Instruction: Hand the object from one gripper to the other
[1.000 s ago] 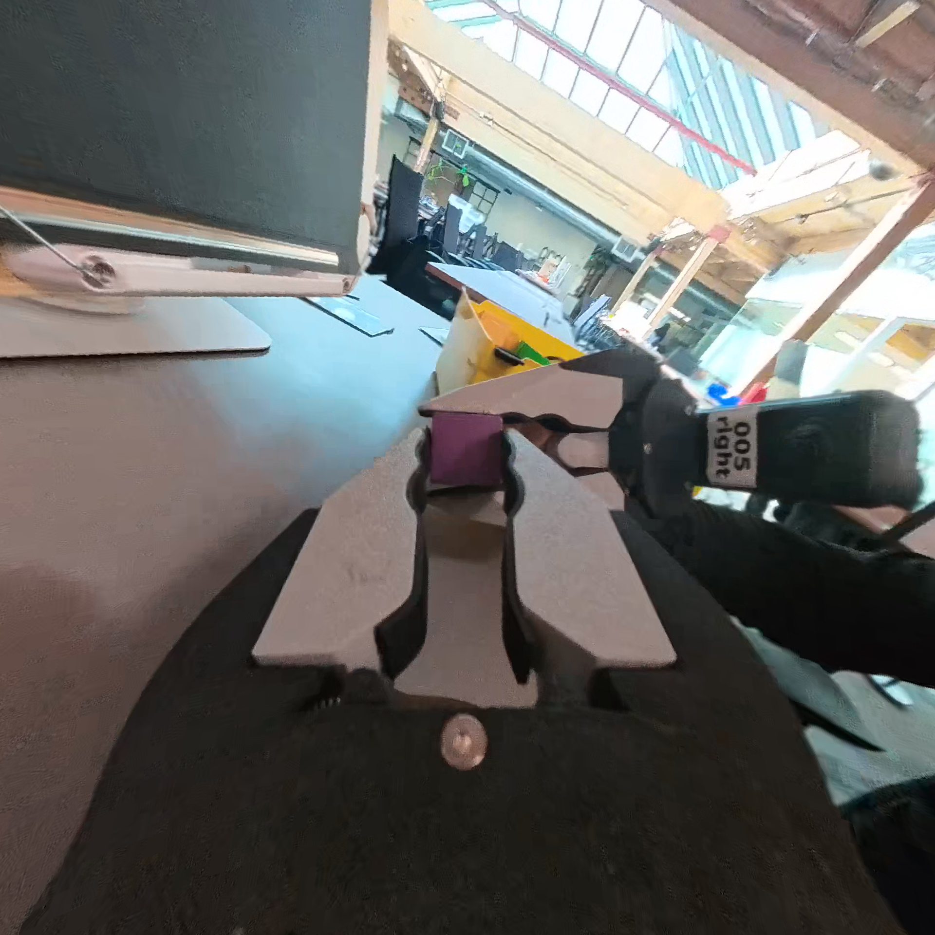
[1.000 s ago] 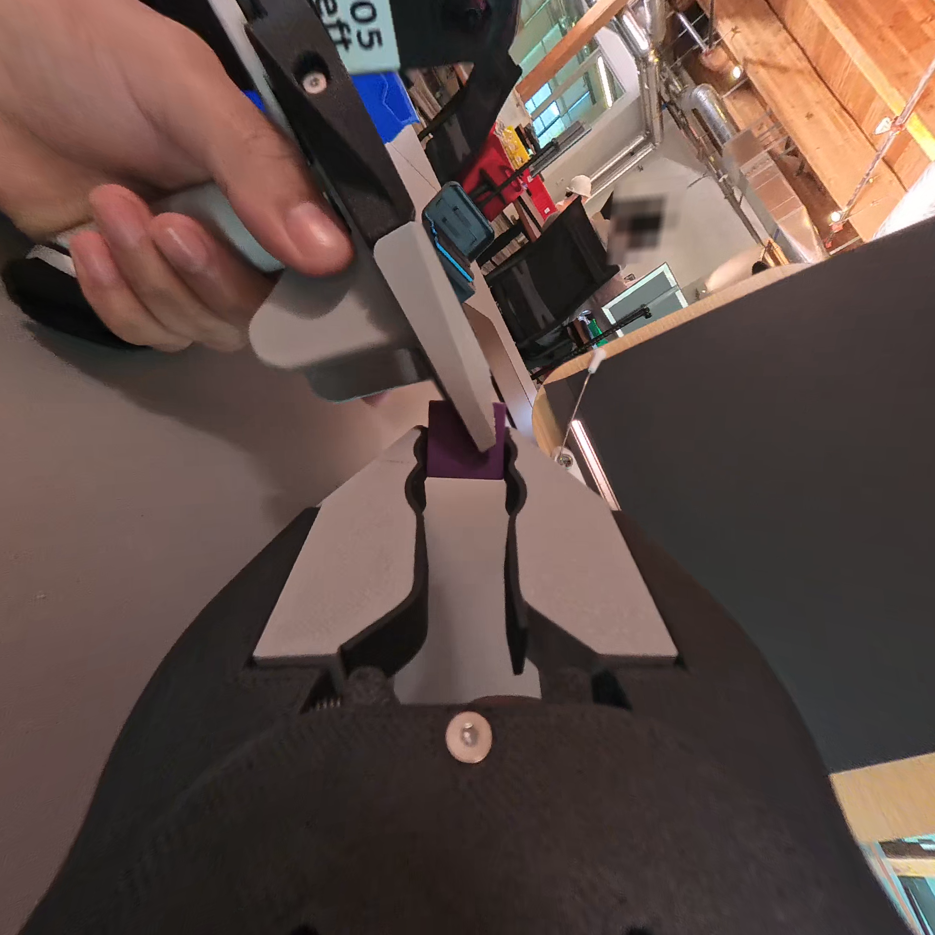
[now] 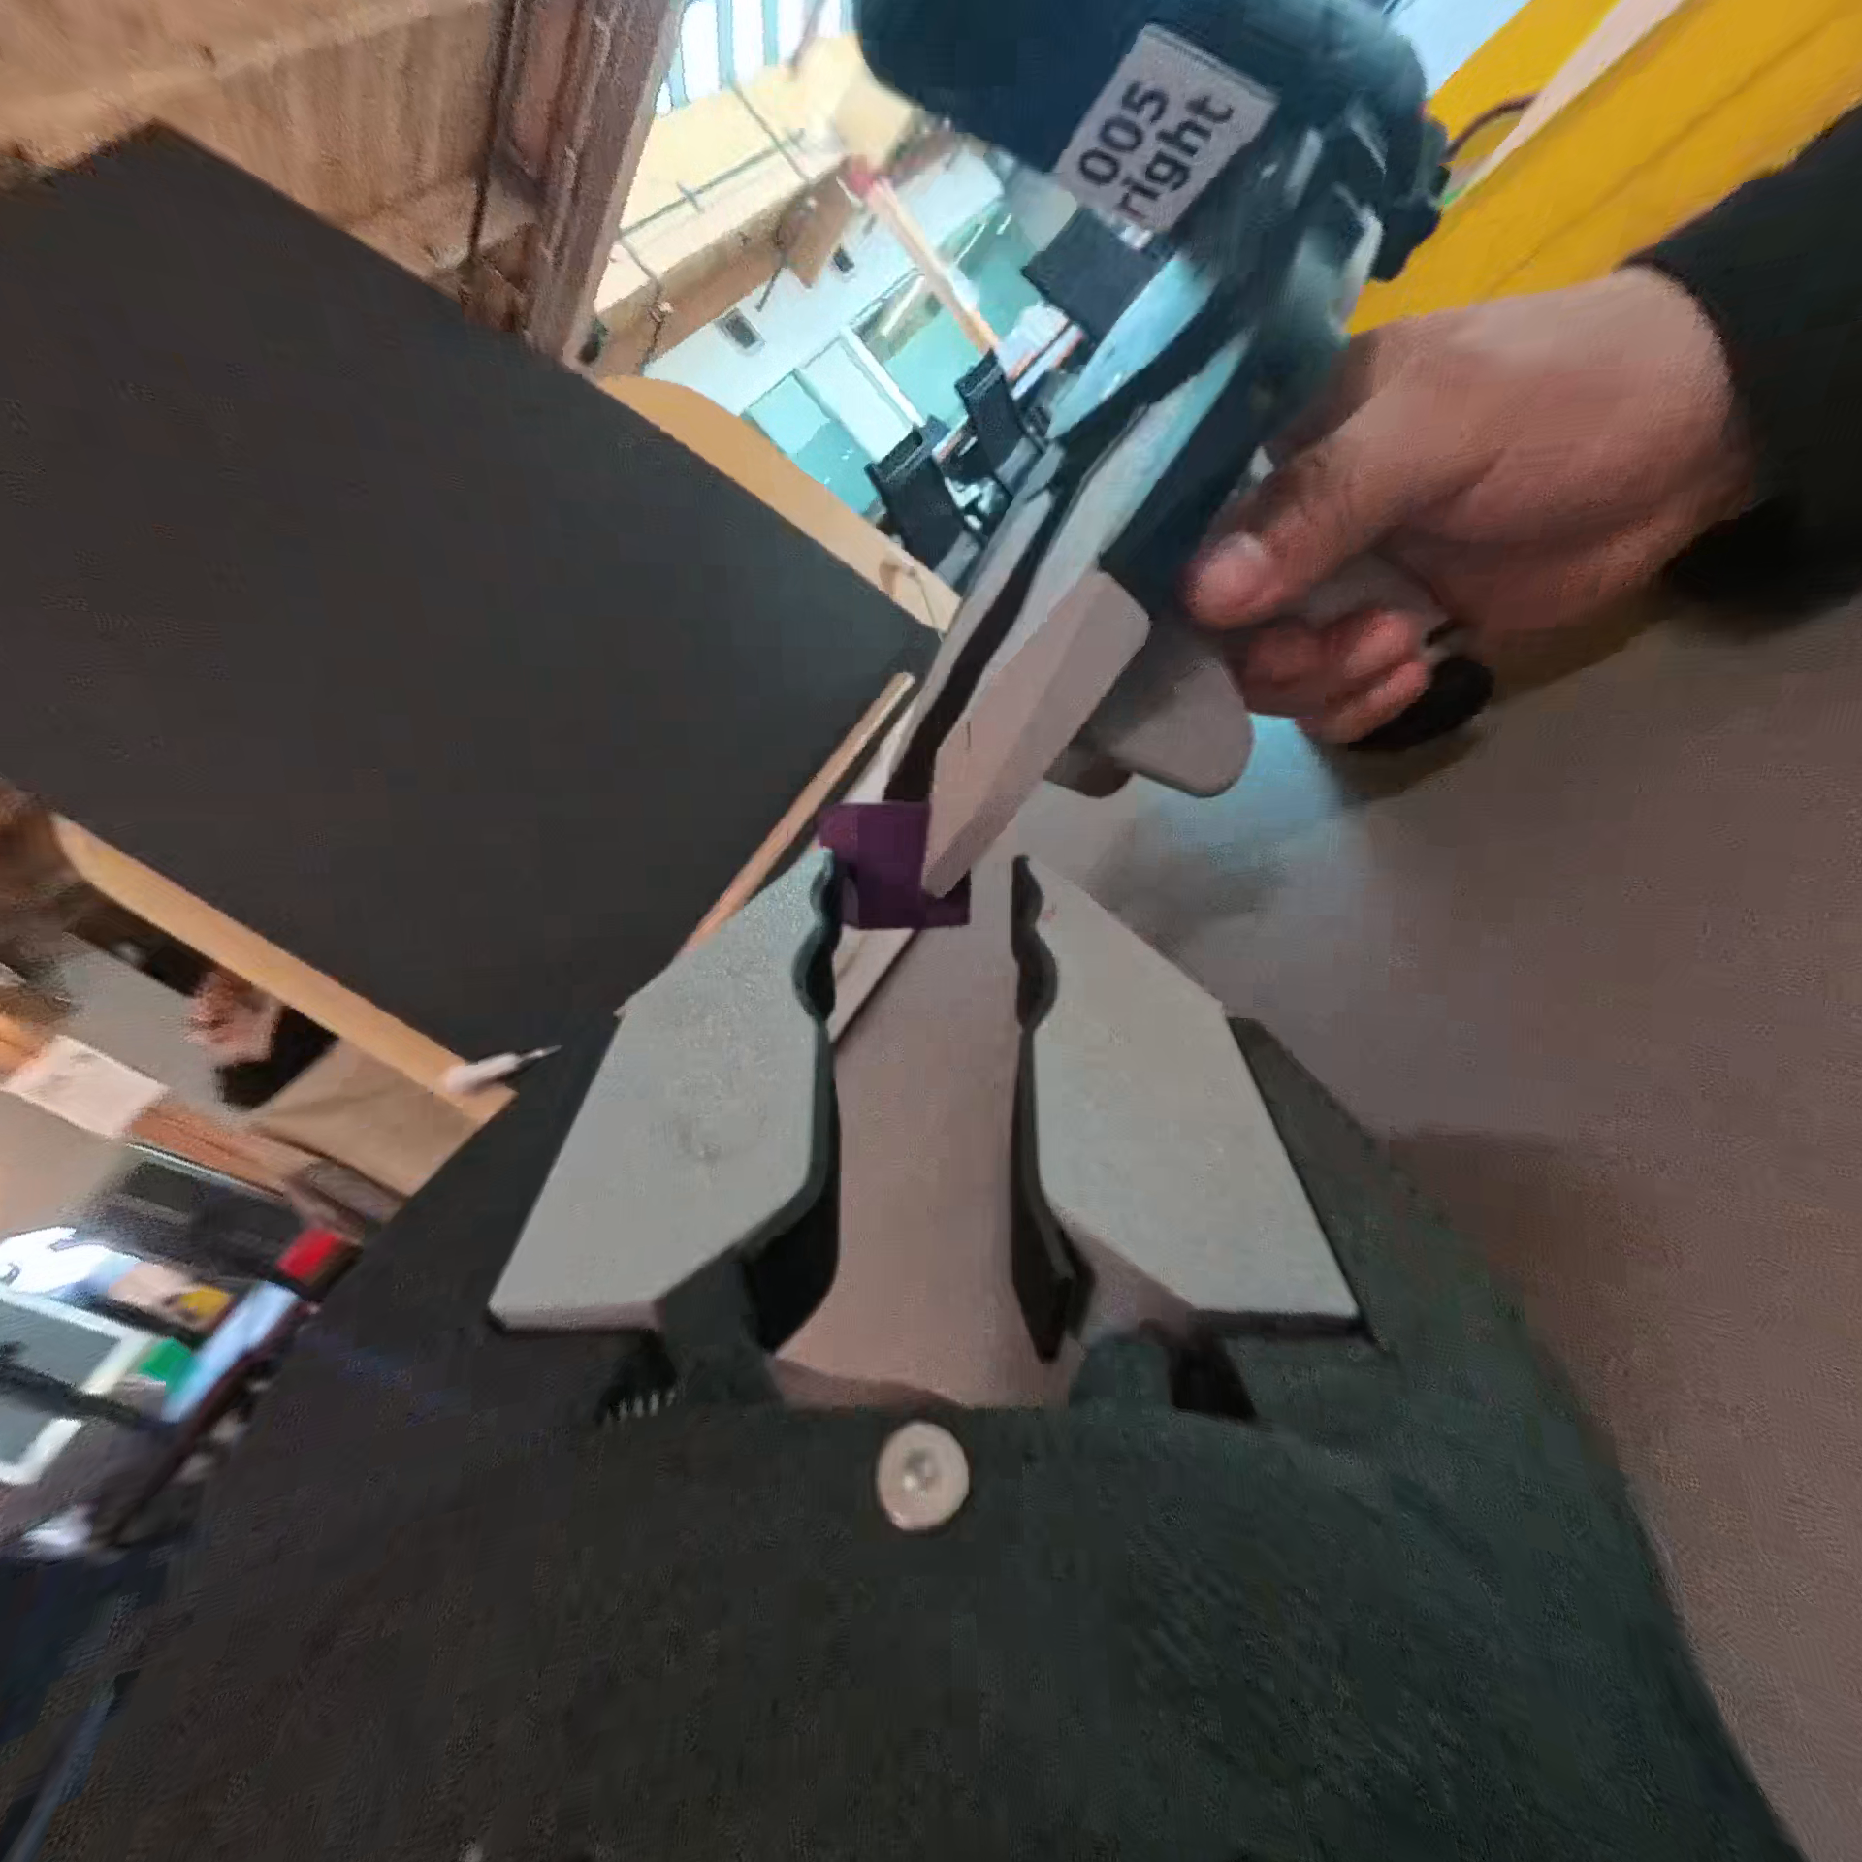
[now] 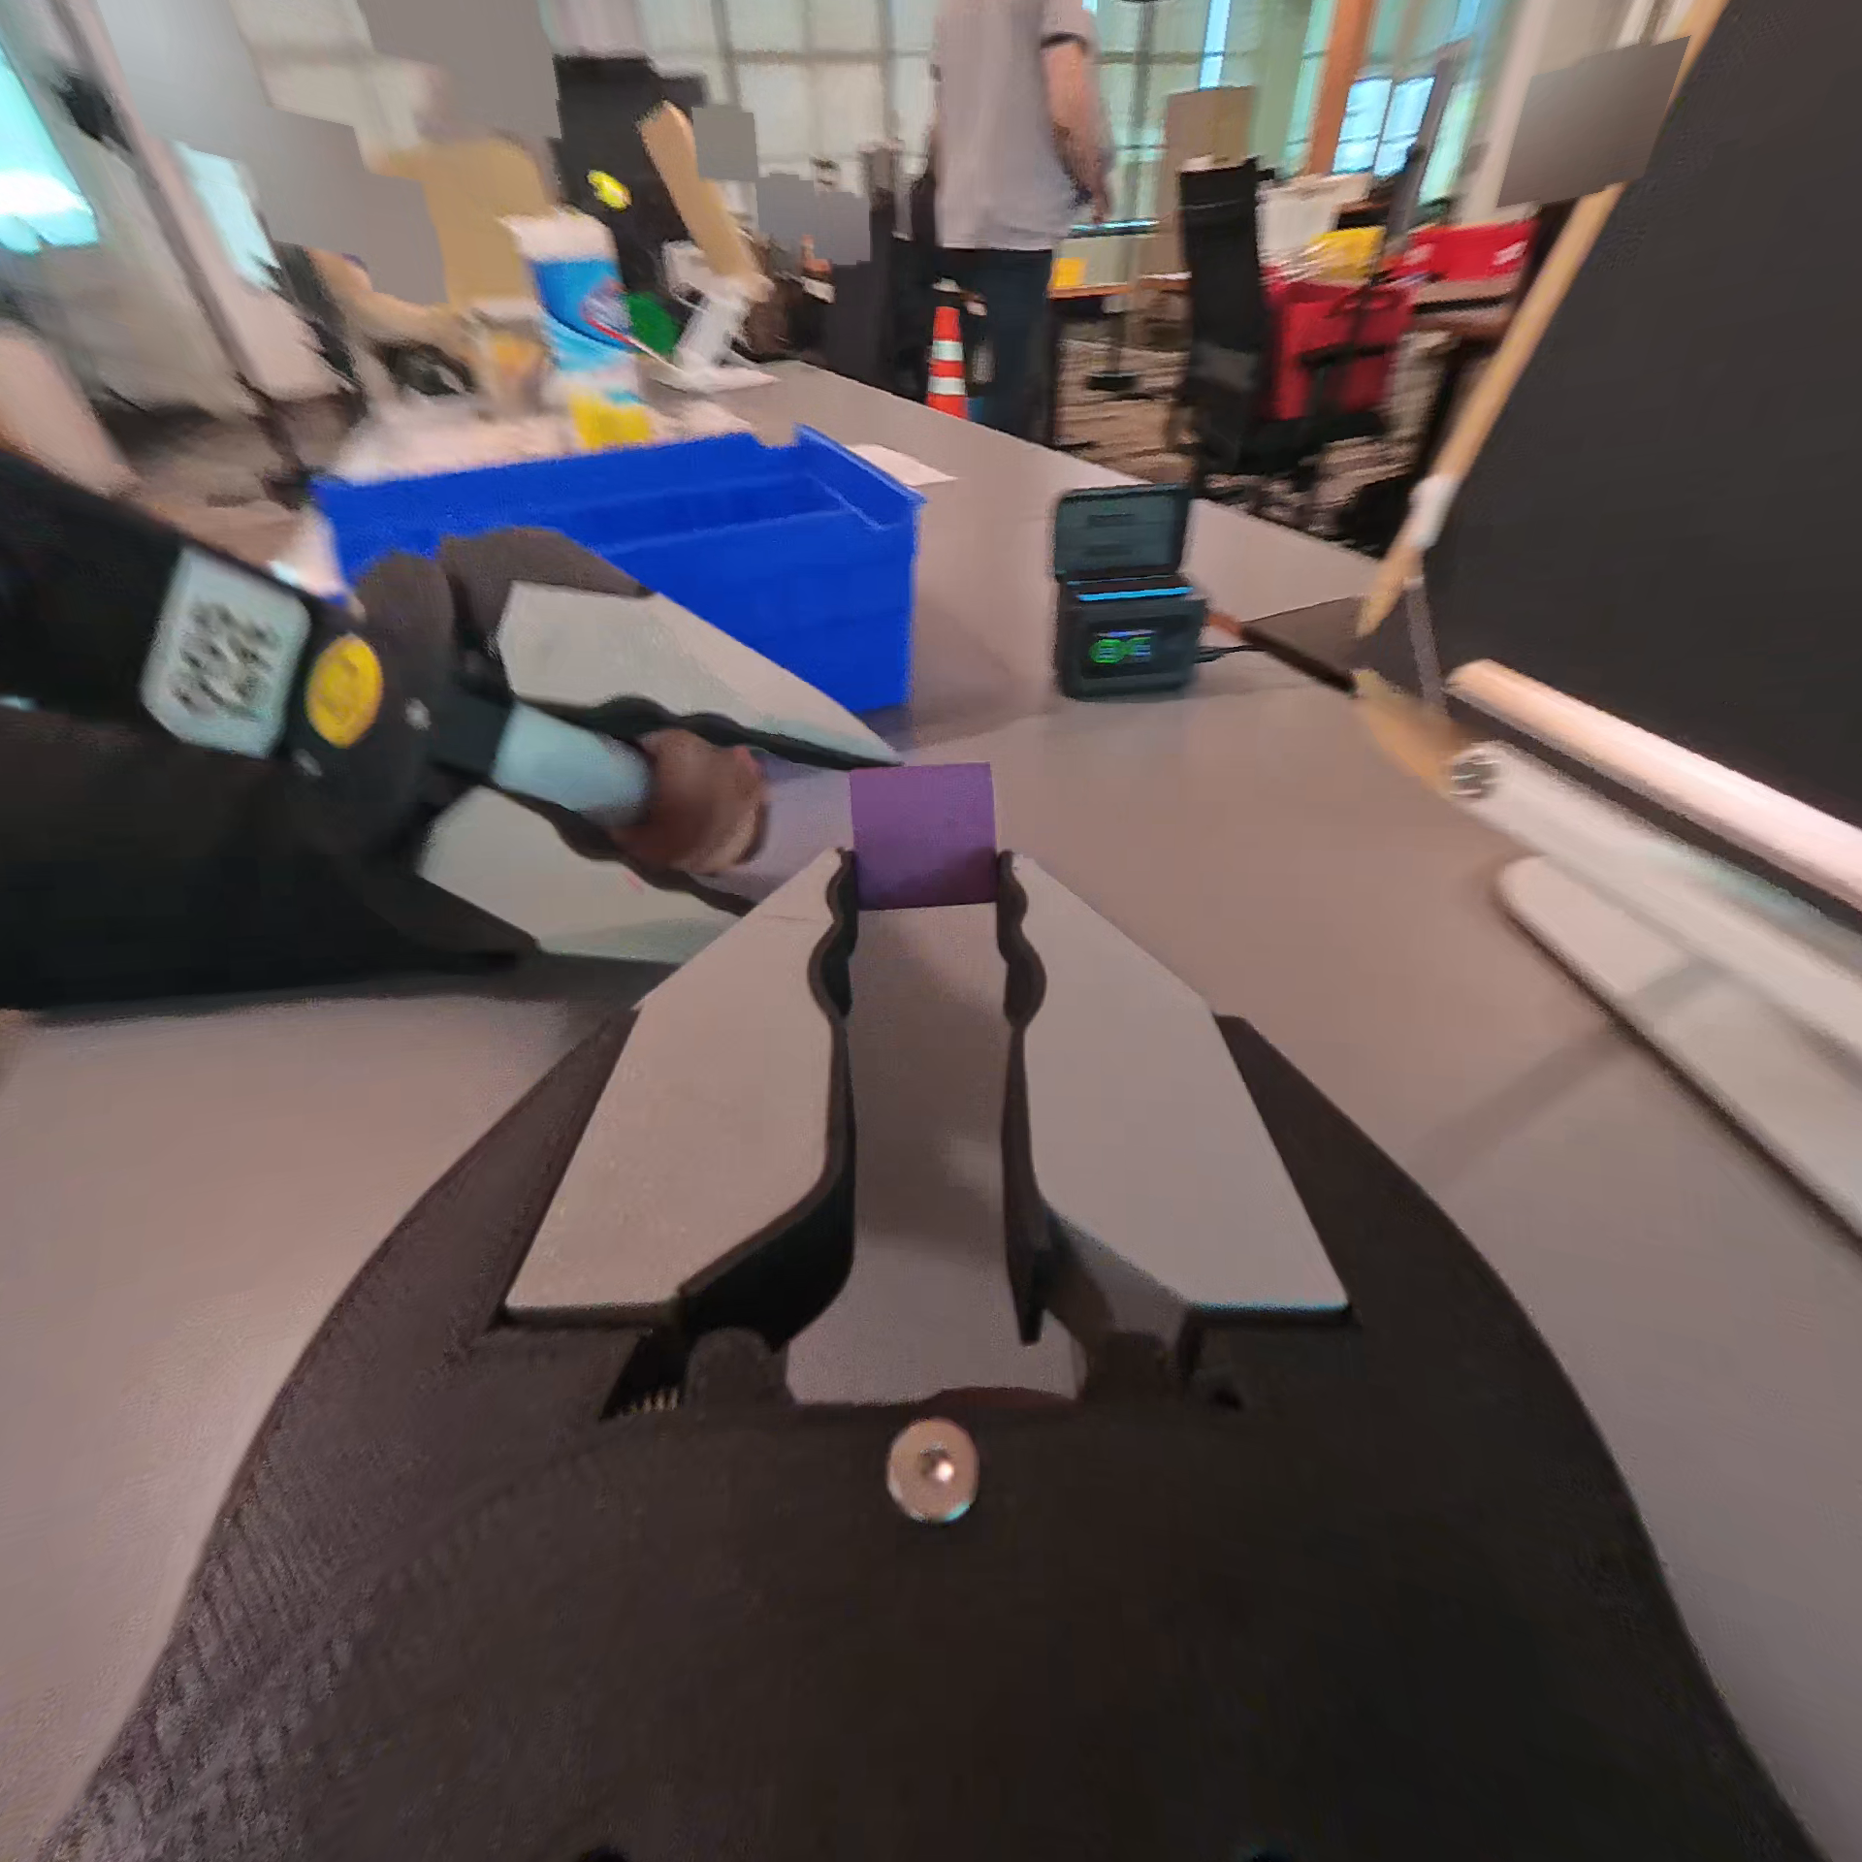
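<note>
Gripping a purple cube between its fingertips, the right gripper sits at the centre of the right wrist view, jaws narrowed onto the cube's two sides above the grey table. At mid-left of that view the left gripper reaches in beside the cube, a hand on its handle; a blue bin stands behind it. In the left wrist view the left gripper has its jaws apart, the cube near its left fingertip, pinched by the right gripper descending from the upper right. A black board fills the upper left.
</note>
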Demonstrator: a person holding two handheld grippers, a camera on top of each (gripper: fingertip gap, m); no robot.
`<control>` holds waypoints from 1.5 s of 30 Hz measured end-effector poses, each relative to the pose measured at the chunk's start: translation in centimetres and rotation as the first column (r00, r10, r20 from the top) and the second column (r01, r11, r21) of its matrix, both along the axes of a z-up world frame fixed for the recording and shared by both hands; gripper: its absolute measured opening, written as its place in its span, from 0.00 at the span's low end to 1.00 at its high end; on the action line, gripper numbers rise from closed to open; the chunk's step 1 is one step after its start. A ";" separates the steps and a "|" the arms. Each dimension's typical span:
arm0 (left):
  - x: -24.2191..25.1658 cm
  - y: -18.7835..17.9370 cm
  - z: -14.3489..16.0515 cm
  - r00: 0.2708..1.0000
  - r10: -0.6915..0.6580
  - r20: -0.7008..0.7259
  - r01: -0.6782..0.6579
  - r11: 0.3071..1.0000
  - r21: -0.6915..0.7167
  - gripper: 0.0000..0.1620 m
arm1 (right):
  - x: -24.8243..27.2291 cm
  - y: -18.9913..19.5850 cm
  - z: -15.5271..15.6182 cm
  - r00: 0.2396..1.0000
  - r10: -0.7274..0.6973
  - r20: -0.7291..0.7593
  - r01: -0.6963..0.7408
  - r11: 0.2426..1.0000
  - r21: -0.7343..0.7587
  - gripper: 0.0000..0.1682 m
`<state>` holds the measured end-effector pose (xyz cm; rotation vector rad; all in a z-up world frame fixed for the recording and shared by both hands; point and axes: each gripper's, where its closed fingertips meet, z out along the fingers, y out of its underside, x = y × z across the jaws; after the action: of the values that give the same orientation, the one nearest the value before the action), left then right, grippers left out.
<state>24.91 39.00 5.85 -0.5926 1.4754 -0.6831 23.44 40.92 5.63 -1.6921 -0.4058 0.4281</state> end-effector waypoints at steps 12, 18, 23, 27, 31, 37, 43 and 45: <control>1.0 0.9 -0.7 0.885 -0.444 -0.140 0.077 0.438 -0.896 0.20 | -0.1 0.0 -1.7 0.531 -0.278 0.800 0.060 0.955 0.292 0.15; 1.6 3.0 -1.9 0.950 -0.140 -0.278 -0.053 0.807 -0.588 0.15 | -0.4 0.0 -3.2 0.621 -0.202 0.757 0.088 0.978 0.189 0.16; 0.5 1.2 0.8 0.999 0.035 0.006 -0.035 0.997 0.062 0.16 | -0.1 -0.8 -2.3 0.896 -0.066 0.438 0.065 0.998 0.019 0.18; -0.8 -1.2 2.9 0.986 -0.063 0.154 0.041 0.989 0.142 0.16 | -1.2 -2.1 -0.2 0.992 0.129 0.007 -0.128 0.988 -0.082 0.20; -2.1 -1.9 4.3 0.966 -0.144 0.216 0.134 0.989 0.057 0.16 | -2.0 -4.3 3.0 0.869 0.334 -0.366 -0.372 0.928 -0.037 0.24; -2.6 -4.8 4.9 0.942 -0.249 0.225 0.241 0.968 0.063 0.15 | -3.5 -4.9 3.5 0.793 0.408 -0.453 -0.474 0.880 -0.037 0.30; -2.2 -4.8 4.3 0.953 -0.217 0.211 0.201 0.975 0.097 0.15 | -3.7 -4.8 3.8 0.779 0.404 -0.479 -0.477 0.878 -0.035 0.17; -1.2 -3.4 3.2 0.981 -0.147 0.125 0.149 0.989 -0.012 0.16 | -2.8 -3.9 3.4 0.871 0.323 -0.371 -0.365 0.930 -0.048 0.16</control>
<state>23.72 35.58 9.08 -0.4512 1.4066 -0.8384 20.60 37.03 9.06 -1.6100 -0.4191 1.0266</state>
